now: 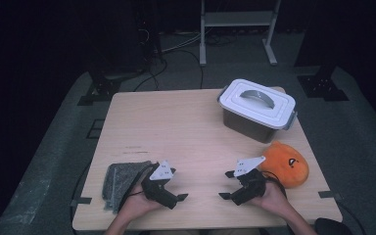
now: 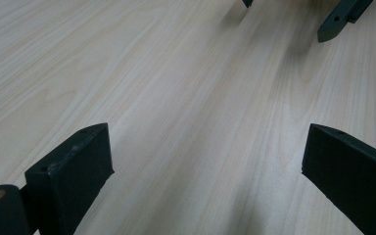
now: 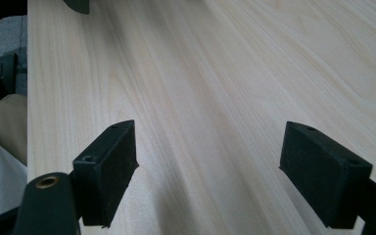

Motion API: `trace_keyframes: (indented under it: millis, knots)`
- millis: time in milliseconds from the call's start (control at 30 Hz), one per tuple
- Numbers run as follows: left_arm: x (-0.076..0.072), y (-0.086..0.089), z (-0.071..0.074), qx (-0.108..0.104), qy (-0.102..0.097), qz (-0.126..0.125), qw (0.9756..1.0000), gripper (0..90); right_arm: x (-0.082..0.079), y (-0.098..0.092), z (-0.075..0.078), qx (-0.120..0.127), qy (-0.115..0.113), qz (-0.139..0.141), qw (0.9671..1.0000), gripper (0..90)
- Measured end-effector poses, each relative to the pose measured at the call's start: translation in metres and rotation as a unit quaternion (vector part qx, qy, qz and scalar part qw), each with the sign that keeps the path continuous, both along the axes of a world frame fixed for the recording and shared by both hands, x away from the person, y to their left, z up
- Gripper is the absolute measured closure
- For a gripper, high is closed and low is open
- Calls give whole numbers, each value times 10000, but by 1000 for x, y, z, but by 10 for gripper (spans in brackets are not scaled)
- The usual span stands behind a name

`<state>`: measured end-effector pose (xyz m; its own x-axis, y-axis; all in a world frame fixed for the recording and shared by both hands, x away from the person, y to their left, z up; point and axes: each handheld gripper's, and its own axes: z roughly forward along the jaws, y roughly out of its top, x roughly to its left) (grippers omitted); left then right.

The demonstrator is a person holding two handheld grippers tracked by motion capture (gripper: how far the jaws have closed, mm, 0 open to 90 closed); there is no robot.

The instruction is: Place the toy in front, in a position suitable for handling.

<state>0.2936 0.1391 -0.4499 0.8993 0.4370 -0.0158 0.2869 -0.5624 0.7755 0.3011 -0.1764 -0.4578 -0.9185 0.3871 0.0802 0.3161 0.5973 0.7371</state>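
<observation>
Left hand-held gripper (image 1: 176, 192): sitting in the lower left of the high view, low over the bench (image 1: 176, 127); its jaws are standing wide apart with bare wood between them, gripping nothing.
Right hand-held gripper (image 1: 229, 191): sitting lower centre-right in the high view, facing the left one across a gap; its jaws are gaping wide too, holding nothing.
Grey cloth (image 1: 122, 178): lying flat at the bench's lower left edge, just beside the left hand (image 1: 139, 203).
Orange plush toy (image 1: 285, 164): resting at the lower right of the bench, just beside the right hand (image 1: 269, 198).
Lidded storage box (image 1: 257, 110): standing in the upper right of the bench, white lid with grey handle closed on it, well apart from both grippers.
Left gripper view: the right gripper's jaw tips are poking in at the top right.
</observation>
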Motion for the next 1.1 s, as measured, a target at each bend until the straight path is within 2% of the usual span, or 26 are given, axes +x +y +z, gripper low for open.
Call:
trace_keyframes:
  millis: [200,500,733,1100]
  knots:
    - [2,3,0,-48,21,62,10000,40,1,-2,0,61,44,5,10000,201]
    - [0,7,1,-85,14,121,9999,40,-3,7,4,80,45,120,9999,201]
    - [2,11,2,-141,19,164,9998,40,-4,7,24,187,-35,193,9996,201]
    - [2,13,4,-248,-3,208,9995,40,-5,-4,53,118,-205,238,9994,201]
